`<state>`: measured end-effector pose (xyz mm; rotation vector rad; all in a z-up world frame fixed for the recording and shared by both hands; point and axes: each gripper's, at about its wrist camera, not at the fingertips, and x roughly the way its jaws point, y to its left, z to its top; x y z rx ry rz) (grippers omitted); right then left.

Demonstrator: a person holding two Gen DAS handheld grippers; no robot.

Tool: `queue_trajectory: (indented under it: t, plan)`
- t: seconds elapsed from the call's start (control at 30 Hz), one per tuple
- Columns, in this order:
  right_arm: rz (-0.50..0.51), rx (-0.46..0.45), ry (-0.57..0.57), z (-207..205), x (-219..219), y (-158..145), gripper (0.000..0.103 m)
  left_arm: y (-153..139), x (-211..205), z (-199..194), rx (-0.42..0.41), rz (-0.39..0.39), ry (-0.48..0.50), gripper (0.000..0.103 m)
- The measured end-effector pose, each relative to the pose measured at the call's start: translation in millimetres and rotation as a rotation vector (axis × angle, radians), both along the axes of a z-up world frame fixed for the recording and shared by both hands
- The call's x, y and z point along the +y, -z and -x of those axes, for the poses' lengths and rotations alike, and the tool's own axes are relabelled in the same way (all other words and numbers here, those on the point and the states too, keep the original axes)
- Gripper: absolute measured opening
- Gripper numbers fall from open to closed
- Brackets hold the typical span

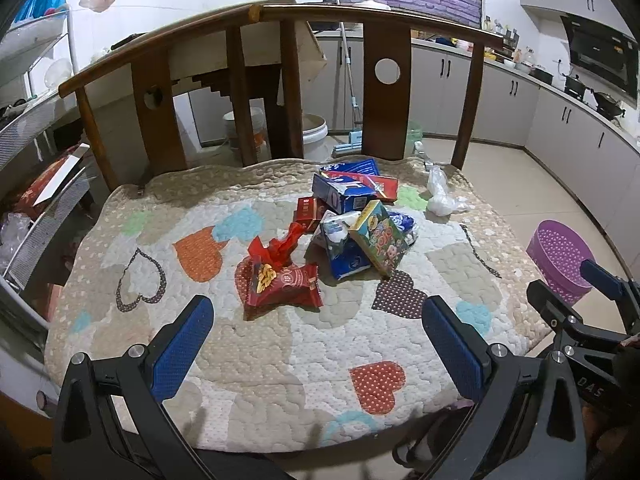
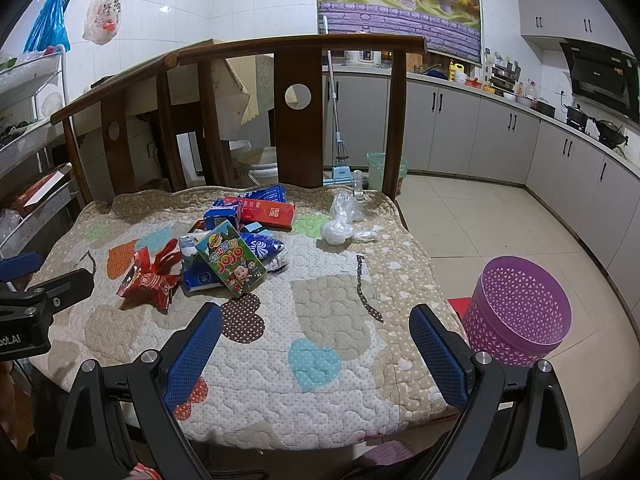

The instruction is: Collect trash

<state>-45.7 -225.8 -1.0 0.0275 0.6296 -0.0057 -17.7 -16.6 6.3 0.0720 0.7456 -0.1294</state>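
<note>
A pile of trash lies on the quilted seat pad: a red snack bag, a green carton, blue tissue packs, blue and red boxes and a crumpled white plastic bag. A purple bin stands on the floor to the right. My left gripper hovers open just short of the red bag. My right gripper hovers open over the pad's front, holding nothing.
Dark wooden chair backs rise behind the pad. White buckets and a mop stand beyond them. A wire rack is at the left. Grey kitchen cabinets line the right wall across tiled floor.
</note>
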Motion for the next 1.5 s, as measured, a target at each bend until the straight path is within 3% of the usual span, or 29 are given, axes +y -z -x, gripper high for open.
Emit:
queue_trajectory:
  t: [0.6, 1.1, 1.5]
  plan:
    - [-0.007, -0.038, 0.013, 6, -2, -5, 0.097, -8, -2, 6, -0.018, 0.049, 0.046, 0.103]
    - [-0.006, -0.065, 0.019, 10, -2, -8, 0.097, -16, -9, 13, -0.077, 0.013, 0.058, 0.103]
    - [-0.006, -0.061, 0.019, 11, -3, -7, 0.097, -13, -8, 10, -0.048, 0.000, 0.042, 0.103]
